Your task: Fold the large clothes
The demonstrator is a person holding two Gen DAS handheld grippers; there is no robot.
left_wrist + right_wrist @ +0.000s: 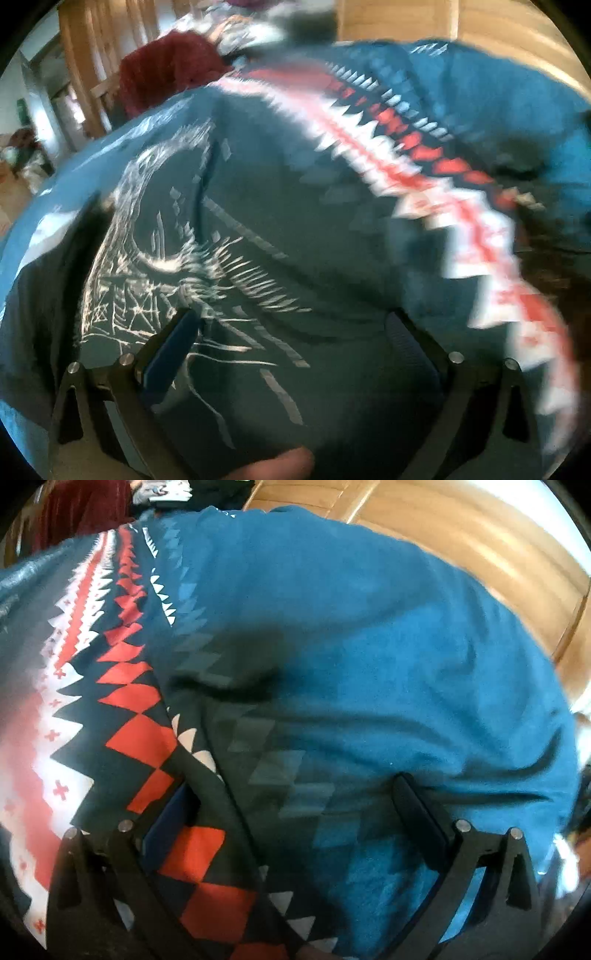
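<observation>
A large teal garment [288, 192] with a white line print and a red, white and black zigzag band fills the left wrist view, blurred. My left gripper [291, 325] hovers just above it with its fingers [173, 350] wide apart and nothing between them. In the right wrist view the same garment [388, 646] shows its plain teal part and the red diamond band [129, 686]. My right gripper [295, 794] is open close over the cloth, its fingers [421, 808] spread apart.
A dark red garment [166, 70] and a pile of mixed clothes [243, 29] lie beyond the teal one. A wooden surface [461, 542] shows at the far right. Wooden slats [85, 74] stand at the left.
</observation>
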